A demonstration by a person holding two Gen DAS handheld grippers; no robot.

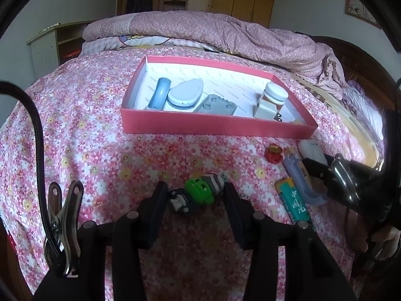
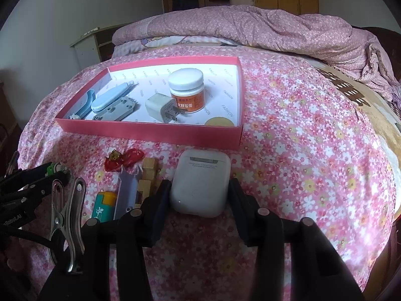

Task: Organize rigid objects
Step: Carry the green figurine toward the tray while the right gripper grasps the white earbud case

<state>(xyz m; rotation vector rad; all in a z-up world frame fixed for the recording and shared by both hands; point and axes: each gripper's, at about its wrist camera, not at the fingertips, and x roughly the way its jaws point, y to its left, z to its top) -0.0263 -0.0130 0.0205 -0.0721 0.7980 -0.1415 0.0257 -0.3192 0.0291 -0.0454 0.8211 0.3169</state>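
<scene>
We see the pink box [image 2: 150, 131] far on the bed [image 2: 300, 138]. Our right gripper [image 2: 199, 195] clamps the white earbud case [image 2: 200, 183]; its smooth shell could slip. Our left gripper [image 1: 195, 195] pinches the green toy figure [image 1: 200, 190], which might twist loose and fall onto the soft quilt.

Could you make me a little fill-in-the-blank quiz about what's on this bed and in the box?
1. The white earbud case sits between the fingers of the ____ hand-held gripper.
2. The white-lidded jar stands inside the ____ box.
3. The left hand-held gripper has a ____ toy figure between its fingers.
4. In the box, the white plug charger lies right beside the ____.

Missing words: right; pink; green; jar
</scene>
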